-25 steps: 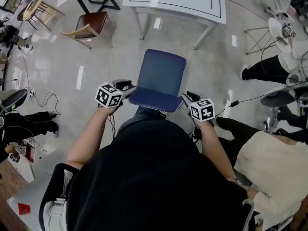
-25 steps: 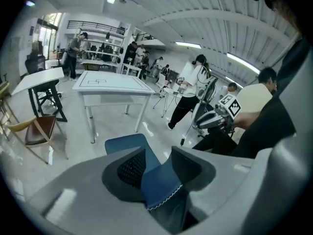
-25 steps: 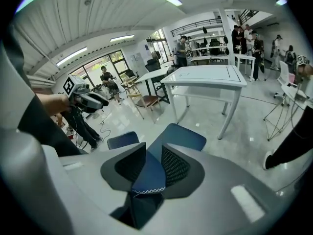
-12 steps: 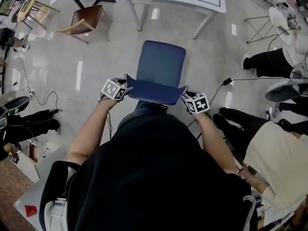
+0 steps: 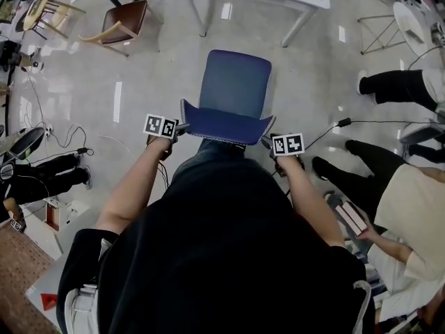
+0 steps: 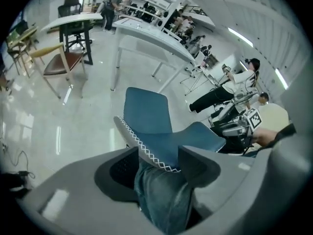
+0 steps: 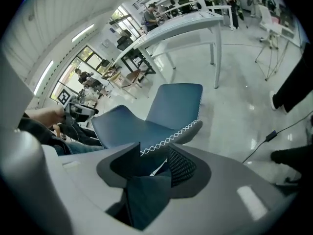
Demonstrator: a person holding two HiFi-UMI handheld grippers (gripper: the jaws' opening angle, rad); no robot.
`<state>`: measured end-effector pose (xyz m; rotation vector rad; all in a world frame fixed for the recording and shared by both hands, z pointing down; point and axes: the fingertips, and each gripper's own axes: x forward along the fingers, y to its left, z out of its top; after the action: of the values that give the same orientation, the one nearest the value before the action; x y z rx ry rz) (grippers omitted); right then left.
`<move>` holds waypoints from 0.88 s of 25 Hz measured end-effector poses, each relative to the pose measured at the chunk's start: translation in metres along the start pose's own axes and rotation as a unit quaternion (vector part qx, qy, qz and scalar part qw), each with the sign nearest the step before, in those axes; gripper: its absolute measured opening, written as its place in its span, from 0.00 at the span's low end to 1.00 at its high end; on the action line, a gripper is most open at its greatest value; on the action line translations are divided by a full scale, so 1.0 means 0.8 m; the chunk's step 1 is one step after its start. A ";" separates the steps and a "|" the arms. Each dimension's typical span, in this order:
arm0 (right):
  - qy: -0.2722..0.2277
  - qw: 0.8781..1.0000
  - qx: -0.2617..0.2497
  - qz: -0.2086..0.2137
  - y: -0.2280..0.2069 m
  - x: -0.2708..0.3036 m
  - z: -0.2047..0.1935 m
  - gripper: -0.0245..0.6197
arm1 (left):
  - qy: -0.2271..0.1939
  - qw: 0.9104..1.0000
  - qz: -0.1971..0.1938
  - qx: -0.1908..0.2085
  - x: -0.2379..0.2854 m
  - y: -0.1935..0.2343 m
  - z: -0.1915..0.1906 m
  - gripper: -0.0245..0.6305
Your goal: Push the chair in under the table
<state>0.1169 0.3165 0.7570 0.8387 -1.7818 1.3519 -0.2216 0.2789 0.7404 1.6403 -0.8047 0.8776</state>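
Note:
A blue chair (image 5: 233,82) stands on the floor with its backrest (image 5: 227,126) toward me and its seat toward the white table (image 5: 201,16). My left gripper (image 5: 182,126) is at the backrest's top left corner and my right gripper (image 5: 268,140) at the top right corner. In the left gripper view the stitched backrest edge (image 6: 146,151) lies between the jaws of the left gripper (image 6: 156,163), which are opening. In the right gripper view the same edge (image 7: 168,140) sits between the opening jaws of the right gripper (image 7: 154,158). The pads do not press on it.
A wooden chair with a brown seat (image 5: 122,23) stands at the back left. People's legs (image 5: 396,85) and a seated person (image 5: 410,200) are close on the right. A cable (image 5: 341,122) runs across the floor there, and more cables (image 5: 62,145) lie at the left.
Both grippers have sunk and rolled, coming in from beside the chair onto the backrest's top corners. The table has slid toward the top of the head view.

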 end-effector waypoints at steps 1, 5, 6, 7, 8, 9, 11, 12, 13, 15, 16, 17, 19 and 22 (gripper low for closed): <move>-0.002 1.000 0.010 0.006 0.001 0.002 -0.002 0.36 | -0.001 1.000 -0.001 -0.009 0.003 0.002 -0.002 0.60; -0.006 0.998 0.048 0.032 0.008 0.015 -0.006 0.41 | -0.004 0.999 -0.005 -0.045 0.018 0.012 -0.007 0.63; -0.009 0.998 0.057 0.034 0.009 0.018 -0.005 0.42 | -0.004 0.999 -0.003 -0.053 0.022 0.017 -0.008 0.64; -0.012 0.997 0.067 0.035 0.009 0.021 -0.004 0.42 | -0.002 0.998 -0.001 -0.059 0.026 0.021 -0.009 0.64; -0.014 0.996 0.078 0.035 0.008 0.024 -0.004 0.43 | 0.001 0.998 0.000 -0.065 0.031 0.025 -0.010 0.66; -0.015 0.996 0.087 0.035 0.006 0.028 -0.004 0.44 | 0.003 0.997 0.001 -0.072 0.035 0.030 -0.010 0.68; -0.012 0.994 0.103 0.035 0.003 0.034 -0.004 0.45 | 0.001 0.996 0.001 -0.088 0.044 0.037 -0.008 0.69; -0.010 0.993 0.112 0.037 0.002 0.038 -0.004 0.46 | 0.000 0.996 0.001 -0.095 0.048 0.041 -0.006 0.69; -0.008 0.992 0.122 0.039 0.002 0.042 -0.004 0.46 | 0.001 0.995 0.000 -0.100 0.052 0.043 -0.005 0.69; -0.004 0.988 0.149 0.045 0.003 0.048 -0.004 0.47 | 0.007 0.994 -0.007 -0.109 0.060 0.045 -0.004 0.69; -0.001 0.985 0.165 0.047 0.002 0.050 -0.005 0.48 | 0.010 0.993 -0.011 -0.115 0.064 0.045 -0.004 0.69; 0.003 0.983 0.180 0.048 -0.001 0.053 -0.006 0.49 | 0.013 0.992 -0.015 -0.122 0.069 0.045 -0.004 0.69; 0.010 0.977 0.206 0.049 -0.007 0.058 -0.010 0.55 | 0.014 0.989 -0.023 -0.143 0.078 0.046 -0.007 0.69; 0.013 0.969 0.240 0.057 -0.009 0.063 -0.014 0.57 | 0.012 0.984 -0.037 -0.175 0.087 0.046 -0.012 0.69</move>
<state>0.0988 0.3226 0.8051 0.9717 -1.5187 1.9047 -0.2192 0.2755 0.8198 1.3382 -0.8253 0.6592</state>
